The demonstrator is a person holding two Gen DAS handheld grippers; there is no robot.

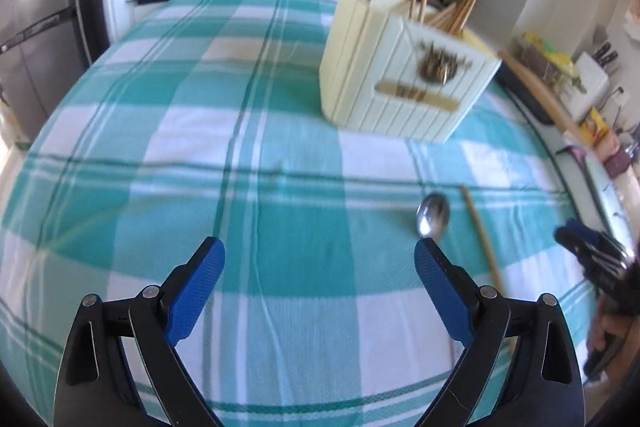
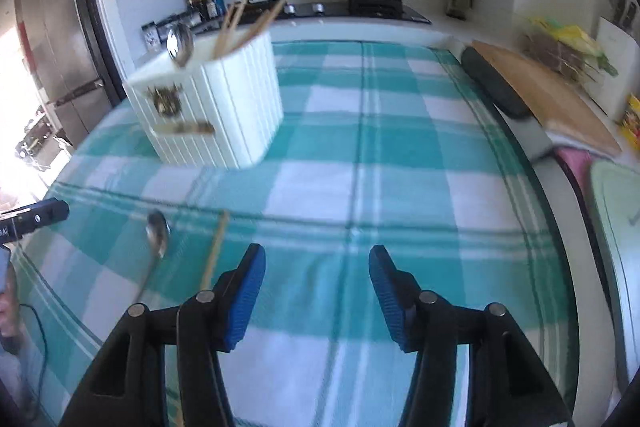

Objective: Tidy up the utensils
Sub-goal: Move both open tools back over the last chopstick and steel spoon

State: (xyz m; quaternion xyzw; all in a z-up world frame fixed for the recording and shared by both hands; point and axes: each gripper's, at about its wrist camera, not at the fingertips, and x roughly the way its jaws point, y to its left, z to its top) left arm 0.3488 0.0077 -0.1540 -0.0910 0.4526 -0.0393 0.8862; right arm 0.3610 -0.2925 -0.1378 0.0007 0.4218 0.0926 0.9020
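Left wrist view: left gripper point(image 1: 319, 259) open and empty above the checked desk point(image 1: 120, 147), spoon point(image 1: 432, 217) and chopstick point(image 1: 482, 239) lying beside it, holder point(image 1: 400, 83) beyond; right wrist view: right gripper point(image 2: 317, 267) parted, empty.

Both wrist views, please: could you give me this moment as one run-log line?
left gripper: open, empty | right gripper: open, empty | spoon, chopstick: on cloth | holder: spoon, chopsticks inside

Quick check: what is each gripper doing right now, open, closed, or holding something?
Left gripper: jaws open, nothing between them.
Right gripper: jaws open, nothing between them.
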